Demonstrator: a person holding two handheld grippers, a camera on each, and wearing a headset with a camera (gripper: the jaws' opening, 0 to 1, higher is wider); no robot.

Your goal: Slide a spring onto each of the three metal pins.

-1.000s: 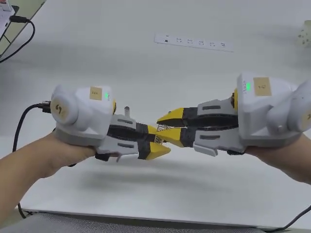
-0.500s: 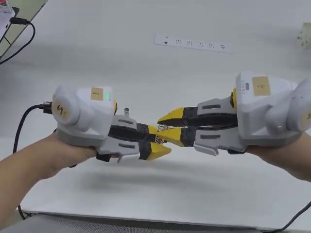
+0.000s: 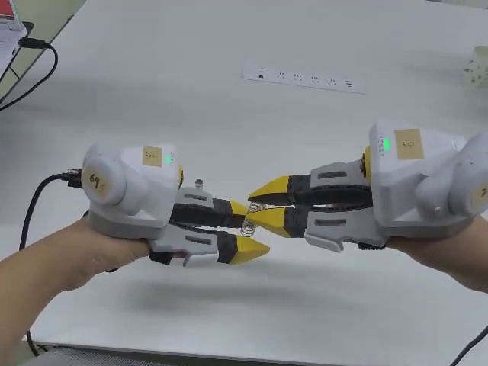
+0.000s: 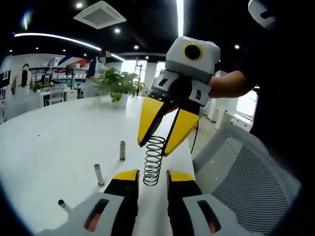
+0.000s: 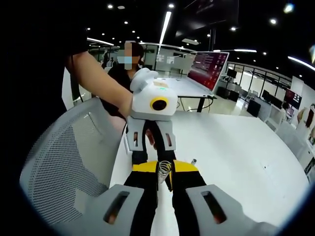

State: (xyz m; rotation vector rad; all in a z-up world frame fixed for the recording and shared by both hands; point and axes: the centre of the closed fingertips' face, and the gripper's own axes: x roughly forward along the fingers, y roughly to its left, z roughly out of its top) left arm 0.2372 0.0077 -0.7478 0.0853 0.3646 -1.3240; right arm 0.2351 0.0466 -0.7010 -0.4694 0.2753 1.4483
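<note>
I log: right tool (image 3: 248,206) clamps spring (image 4: 153,161) top; left tool (image 4: 152,175) narrowly parted round its foot. Three pins (image 4: 99,174) stand at spring's 9 o'clock; power strip (image 3: 303,78) at 12.

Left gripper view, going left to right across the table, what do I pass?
Nearest pin → middle pin → far pin → spring → mesh chair.

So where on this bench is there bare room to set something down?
Crowded mid-bench: left gripper and right gripper meet at the spring, a pin just behind. Bare table from there to the power strip, and along the near edge.
</note>
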